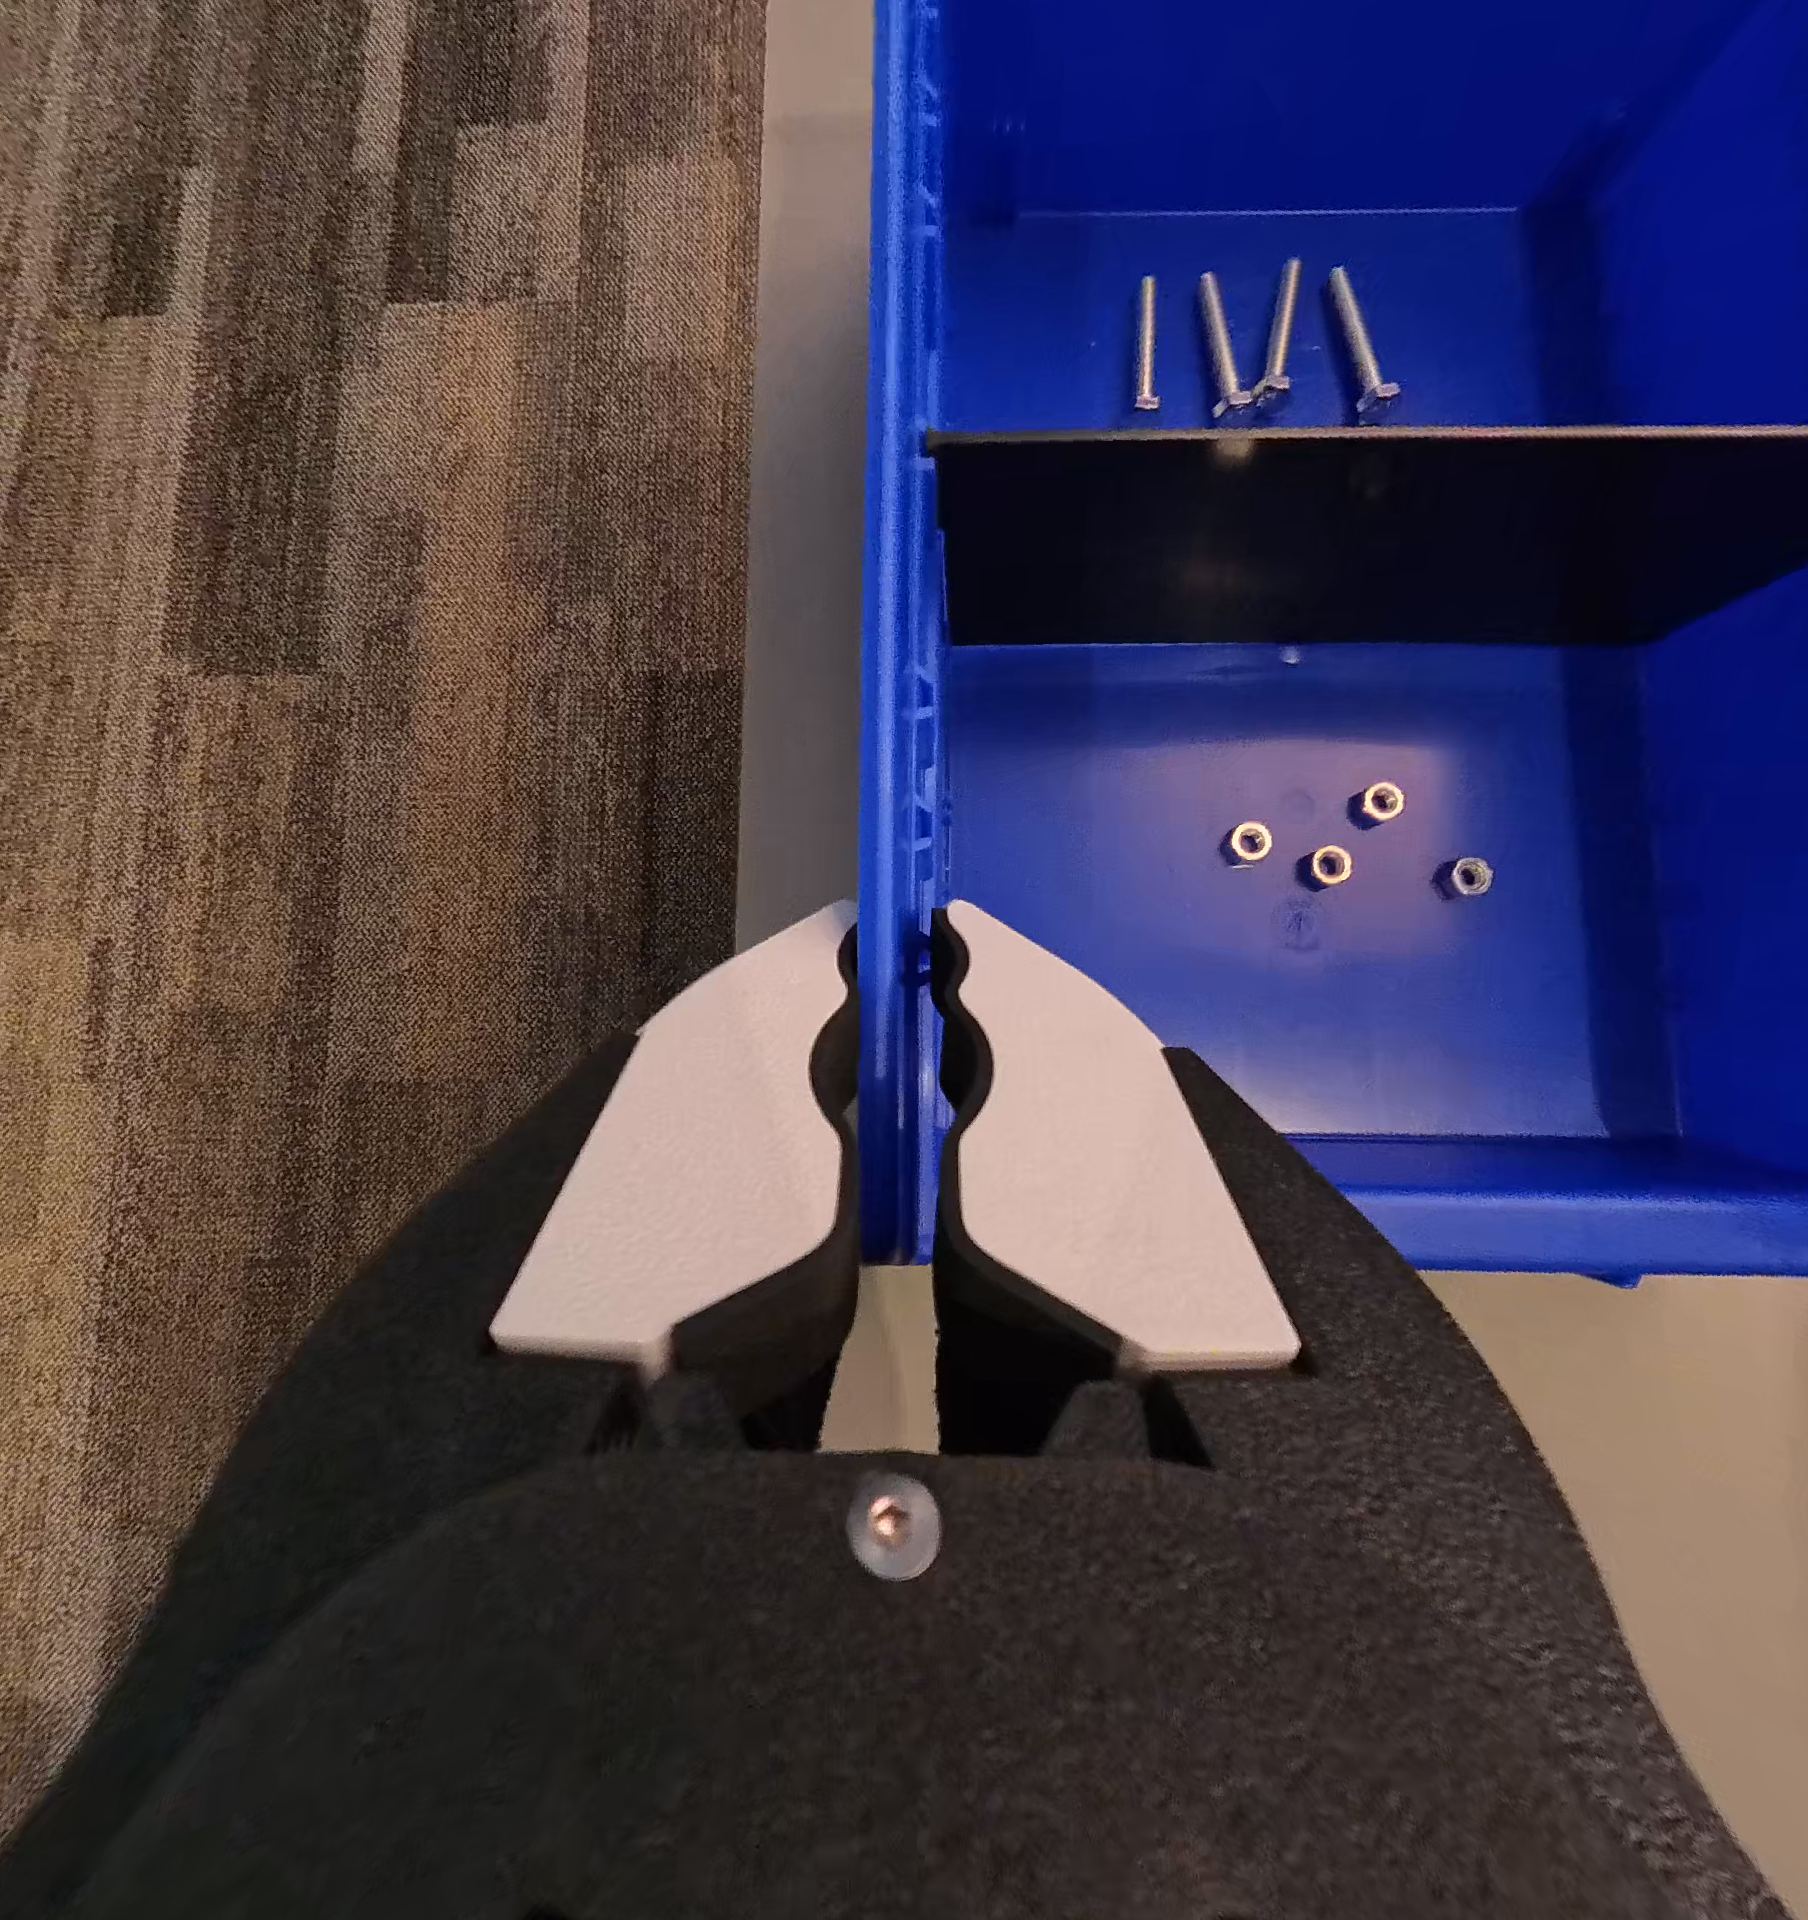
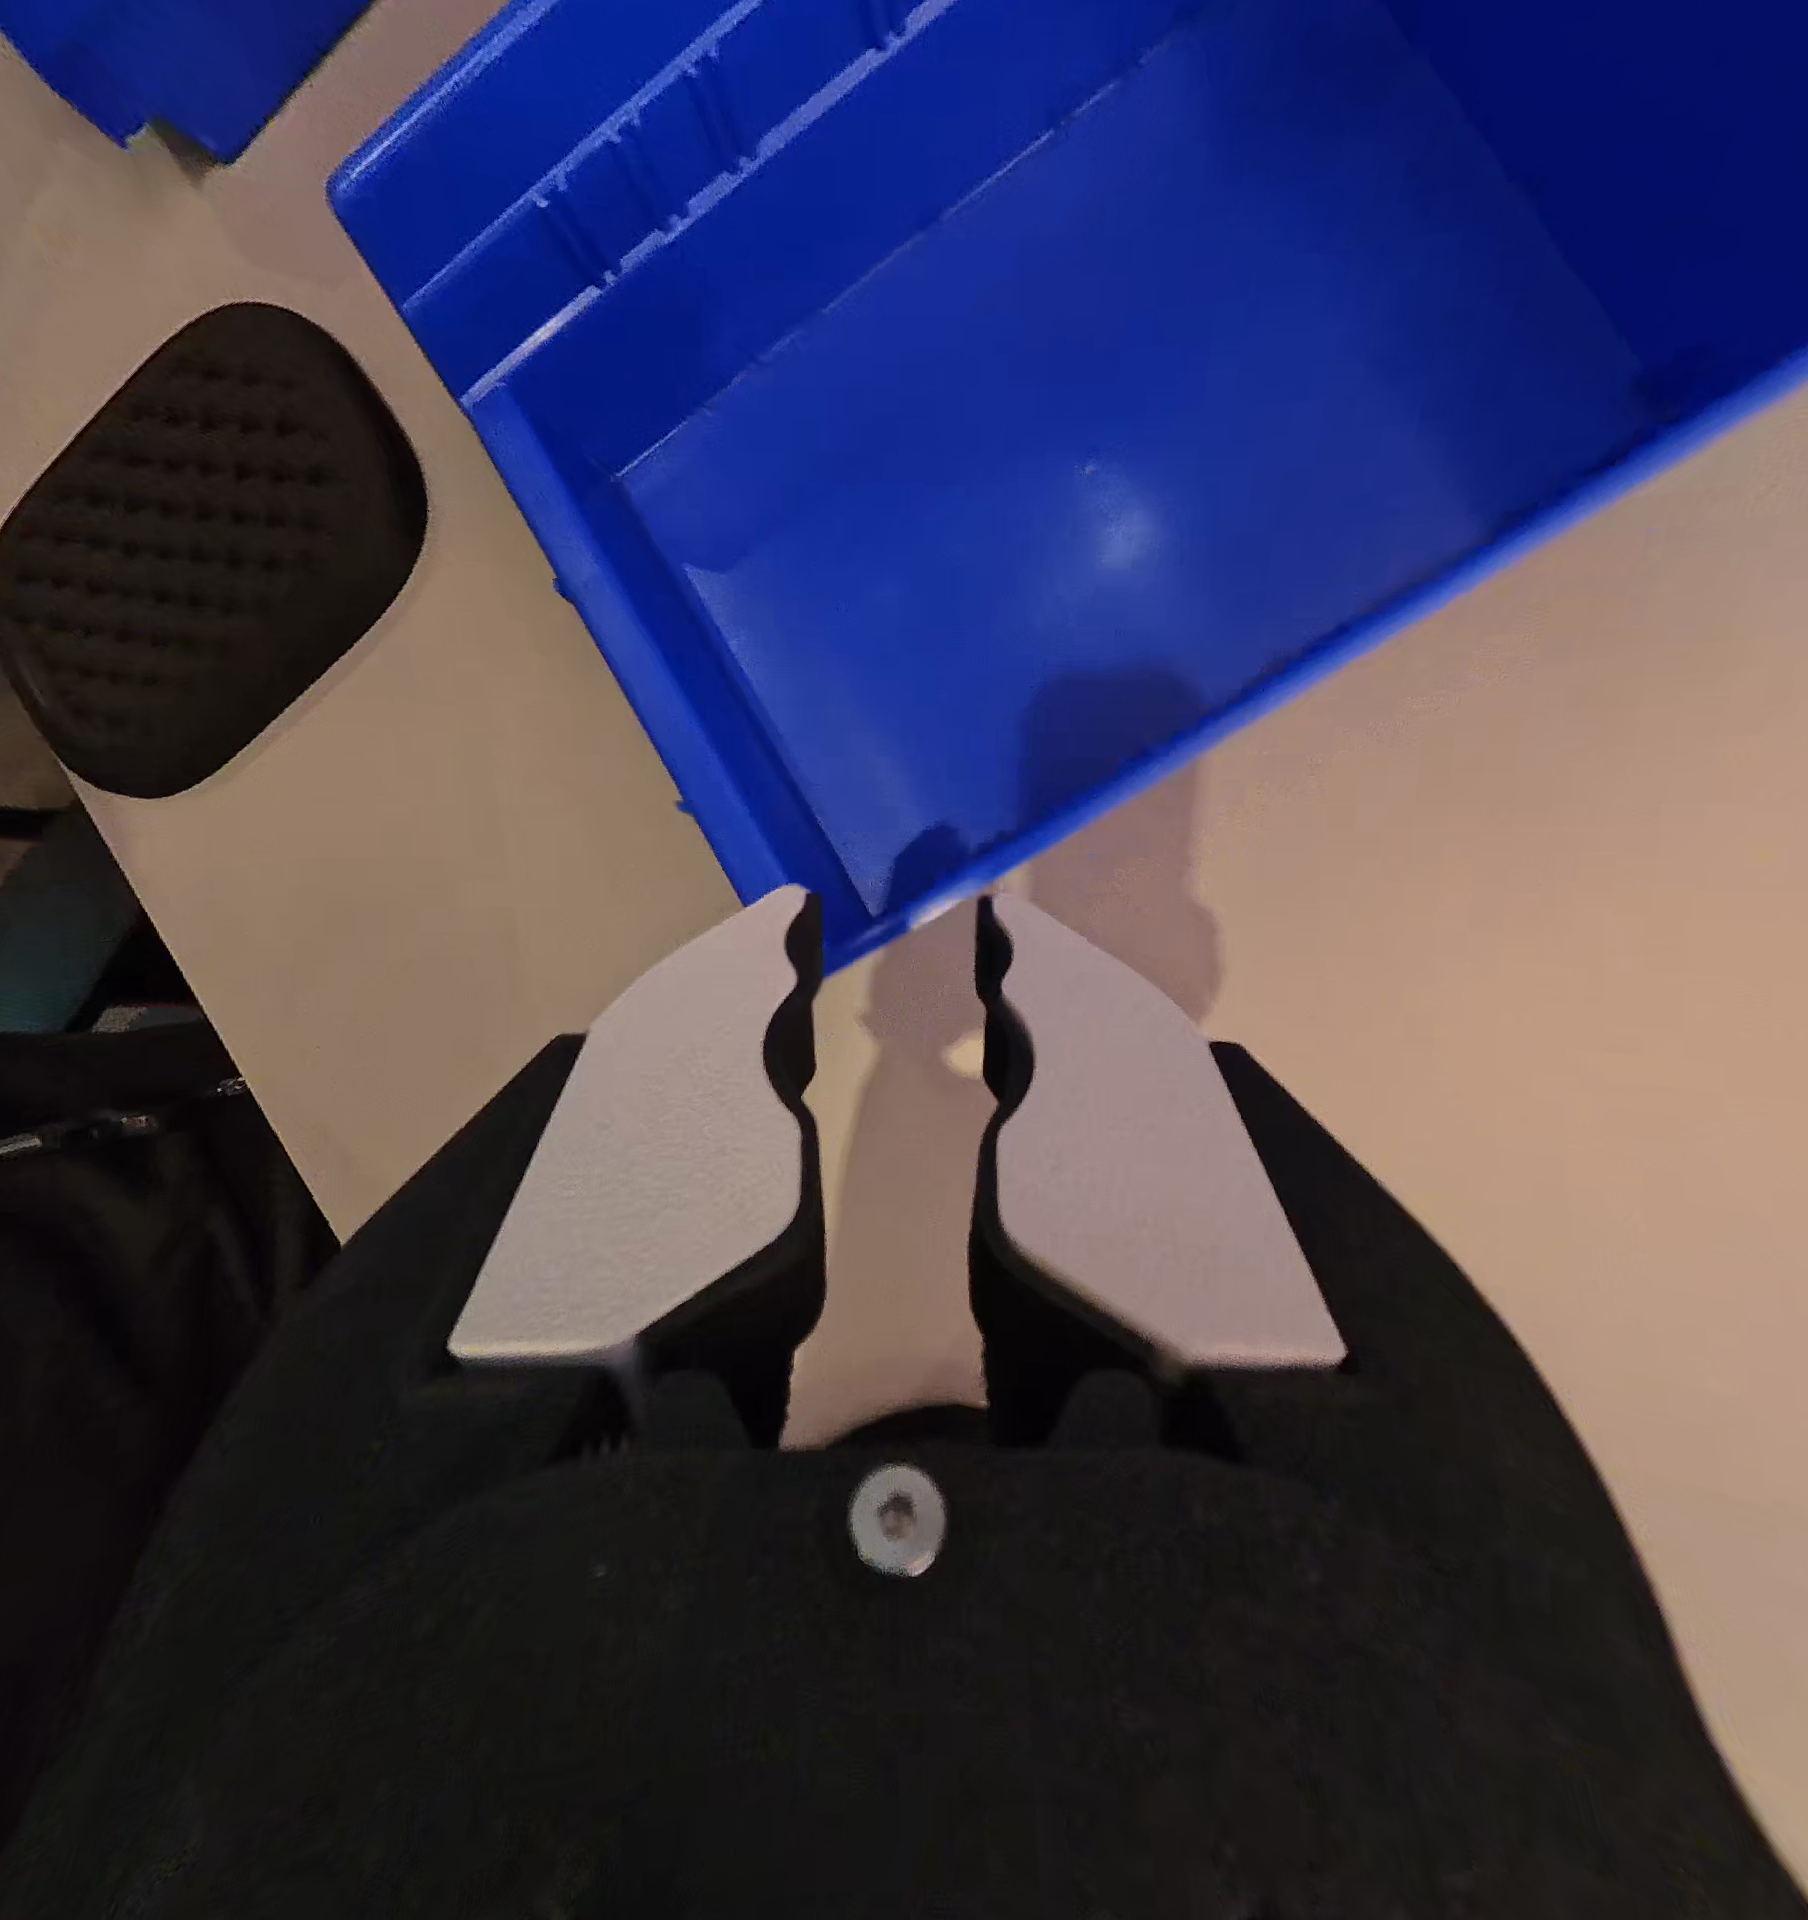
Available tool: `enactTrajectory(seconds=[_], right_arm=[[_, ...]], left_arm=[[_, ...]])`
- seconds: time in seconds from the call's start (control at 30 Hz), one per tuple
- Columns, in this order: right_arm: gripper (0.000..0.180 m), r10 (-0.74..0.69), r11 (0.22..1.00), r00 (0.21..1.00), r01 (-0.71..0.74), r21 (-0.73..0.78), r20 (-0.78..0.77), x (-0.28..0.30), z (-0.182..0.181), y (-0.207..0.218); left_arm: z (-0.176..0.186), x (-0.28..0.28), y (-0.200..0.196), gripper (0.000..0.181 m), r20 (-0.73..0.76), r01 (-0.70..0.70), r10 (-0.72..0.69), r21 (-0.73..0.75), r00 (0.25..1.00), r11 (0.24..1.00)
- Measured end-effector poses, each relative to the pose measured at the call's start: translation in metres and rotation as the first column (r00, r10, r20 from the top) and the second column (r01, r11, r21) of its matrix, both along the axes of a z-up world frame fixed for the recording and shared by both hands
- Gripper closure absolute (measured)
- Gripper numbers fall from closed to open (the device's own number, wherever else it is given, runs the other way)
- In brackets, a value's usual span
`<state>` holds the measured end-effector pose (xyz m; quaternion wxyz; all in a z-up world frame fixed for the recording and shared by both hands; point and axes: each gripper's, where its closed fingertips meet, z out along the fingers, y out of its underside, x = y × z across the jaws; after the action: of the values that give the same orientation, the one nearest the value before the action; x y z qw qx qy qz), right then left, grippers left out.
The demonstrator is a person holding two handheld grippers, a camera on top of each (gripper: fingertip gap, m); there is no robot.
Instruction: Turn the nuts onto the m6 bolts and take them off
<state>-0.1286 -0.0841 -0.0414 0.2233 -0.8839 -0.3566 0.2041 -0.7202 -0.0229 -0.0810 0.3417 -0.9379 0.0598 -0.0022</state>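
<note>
A blue bin (image 1: pixel 895 623) with a black divider (image 1: pixel 1399 540) stands on a pale table. Several silver bolts (image 1: pixel 1355 338) lie in its far compartment. Several silver nuts (image 1: pixel 1329 864) lie loose in its near compartment. My left gripper (image 1: pixel 895 914) straddles the bin's left wall near the front corner, and its fingers (image 1: pixel 713 1132) press that wall from both sides. My right gripper (image 2: pixel 900 909) is open and empty. Its fingertips flank the near corner of a second, empty blue bin (image 2: pixel 1087 468). Neither bolts nor nuts show in the right wrist view.
The table's left edge (image 1: pixel 765 520) drops to patterned carpet (image 1: pixel 308 727). In the right wrist view a third blue bin (image 2: pixel 131 62) sits at top left. A black dimpled pad (image 2: pixel 204 551) and dark clothing (image 2: pixel 100 1299) lie beyond the table's edge. My hands' fingertips stand some 60 centimetres from each other.
</note>
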Motion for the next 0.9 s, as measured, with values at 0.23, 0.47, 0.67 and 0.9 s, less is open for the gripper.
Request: enactTrajectory(seconds=[0.23, 0.47, 0.67, 0.9], right_arm=[[0.153, -0.037, 0.999, 0.999, 0.037, -0.009, -0.003, 0.014, -0.004, -0.001], [0.151, -0.123, 0.992, 0.992, 0.122, 0.02, 0.03, 0.029, -0.01, 0.002], [0.133, -0.362, 0.931, 0.922, 0.366, 0.004, -0.135, 0.032, 0.003, 0.029], [0.124, -0.508, 0.86, 0.861, 0.505, -0.07, -0.025, 0.015, -0.03, 0.054]], left_arm=[[0.0, -0.011, -0.006, 0.171, -0.02, -0.013, 0.013, 0.005, 1.0, 1.0], [0.003, -0.013, -0.004, 0.164, -0.046, -0.016, 0.018, 0.047, 0.999, 0.999], [0.06, -0.002, -0.007, 0.138, 0.125, -0.085, 0.046, 0.327, 0.991, 0.941], [0.125, 0.025, -0.04, 0.141, 0.07, -0.095, 0.069, 0.52, 0.995, 0.849]])
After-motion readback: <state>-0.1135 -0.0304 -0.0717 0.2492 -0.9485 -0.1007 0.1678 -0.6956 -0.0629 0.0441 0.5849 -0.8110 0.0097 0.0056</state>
